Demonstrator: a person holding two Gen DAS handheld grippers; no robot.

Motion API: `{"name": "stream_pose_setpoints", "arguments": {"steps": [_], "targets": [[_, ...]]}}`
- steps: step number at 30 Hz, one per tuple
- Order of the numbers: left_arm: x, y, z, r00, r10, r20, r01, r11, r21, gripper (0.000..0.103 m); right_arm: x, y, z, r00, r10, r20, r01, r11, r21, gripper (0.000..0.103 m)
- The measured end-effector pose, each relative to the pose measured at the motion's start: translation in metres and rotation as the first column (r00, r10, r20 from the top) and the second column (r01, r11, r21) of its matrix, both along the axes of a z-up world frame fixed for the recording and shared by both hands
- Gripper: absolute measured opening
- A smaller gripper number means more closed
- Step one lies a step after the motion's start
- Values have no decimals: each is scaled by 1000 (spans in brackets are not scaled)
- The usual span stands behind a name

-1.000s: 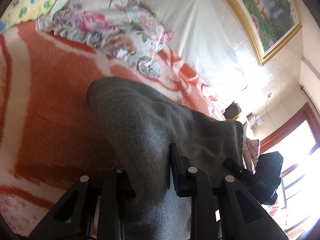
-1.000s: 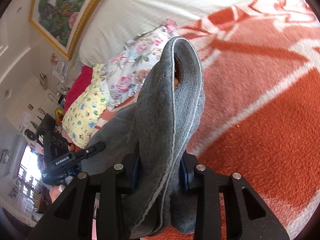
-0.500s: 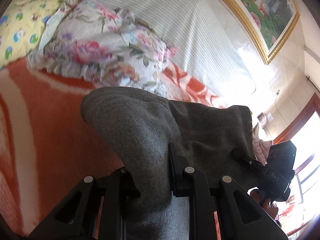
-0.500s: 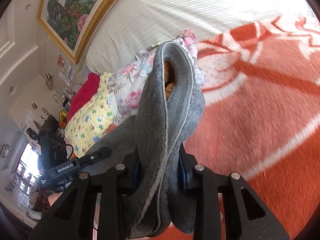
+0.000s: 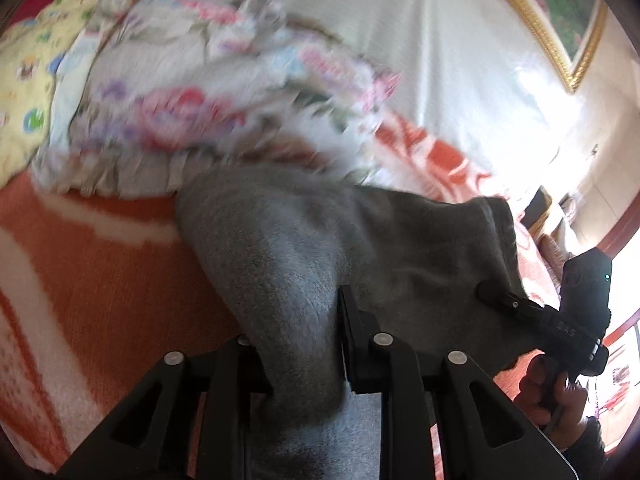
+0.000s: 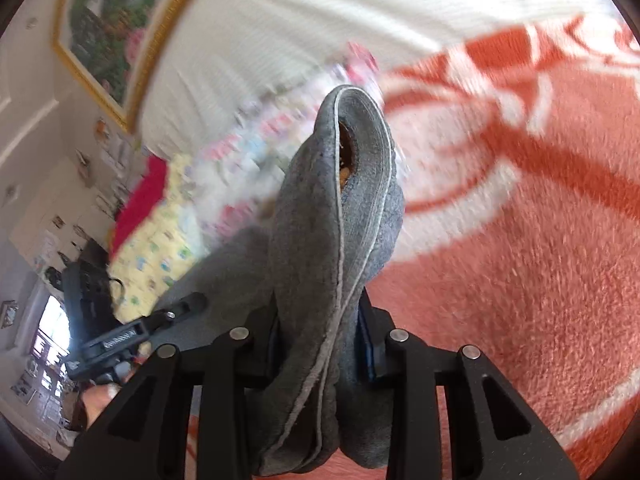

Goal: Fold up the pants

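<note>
Left gripper: clamped tight on a bunched grey fold.
Right gripper: closed on the other grey edge, hem seam showing.
Pants: stretched between both grippers, lifted above the orange blanket.
Backdrop: floral pillow, blurred.

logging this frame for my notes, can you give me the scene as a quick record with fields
garment: grey pants, bunched, held up between both tools
left tool: shut on pants
right tool: shut on pants, pale seam edge visible
surface: orange and white blanket on a bed
behind pants: floral pillow, yellow patterned pillow
wall: gold-framed painting
image quality: background motion-blurred in both views
fold status: not yet laid flat
</note>
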State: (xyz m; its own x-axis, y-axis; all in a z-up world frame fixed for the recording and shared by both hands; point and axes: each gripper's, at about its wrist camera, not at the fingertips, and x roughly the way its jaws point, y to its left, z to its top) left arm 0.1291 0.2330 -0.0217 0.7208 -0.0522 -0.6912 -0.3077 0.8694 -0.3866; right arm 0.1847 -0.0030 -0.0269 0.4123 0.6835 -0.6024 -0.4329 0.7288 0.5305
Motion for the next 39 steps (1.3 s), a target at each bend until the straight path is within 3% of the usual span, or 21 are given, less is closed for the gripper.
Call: {"name": "stream_pose_setpoints", "arguments": {"steps": [2,4,5,8,13,18,24,28,34,39], "targets": [[-9,5,-9,1000,10,-2,-10,1000,-24,43,1,-5,-8,1000,-31,0,31,997,-70,55],[-19,11,-17,999,48,-24,-49,999,-17,64,1,-14,-13,999,-52,2,52,995,-90,59],[-25,14,-19,998,62,-18,-62,998,-21,65,2,-19,-15,998,-64,6,65,993,-102,61],[-37,23,-29,998,69,-5,-69,994,-82,67,3,-31,-21,997,-75,10,76,992,-105,64],[-36,23,-44,997,79,-26,-81,994,-67,73,8,-27,-38,996,-79,28,83,981,-173,66],[-29,30,-55,994,96,-43,-100,990,-104,75,10,-22,-44,996,-78,38,85,974,-211,67],[-45,20,-35,987,150,-58,-155,985,-82,74,-10,-32,-19,995,-96,30,99,981,-165,69],[-61,9,-30,987,149,-55,-155,980,-124,75,-39,-37,4,993,-91,74,100,987,-124,79],[-82,-12,-29,984,157,-80,-168,974,-150,75,-81,-35,26,993,-42,107,53,994,-98,81],[-95,-41,-18,987,141,-80,-145,988,-58,75,-105,-25,36,989,28,147,-6,989,-147,81]]}}
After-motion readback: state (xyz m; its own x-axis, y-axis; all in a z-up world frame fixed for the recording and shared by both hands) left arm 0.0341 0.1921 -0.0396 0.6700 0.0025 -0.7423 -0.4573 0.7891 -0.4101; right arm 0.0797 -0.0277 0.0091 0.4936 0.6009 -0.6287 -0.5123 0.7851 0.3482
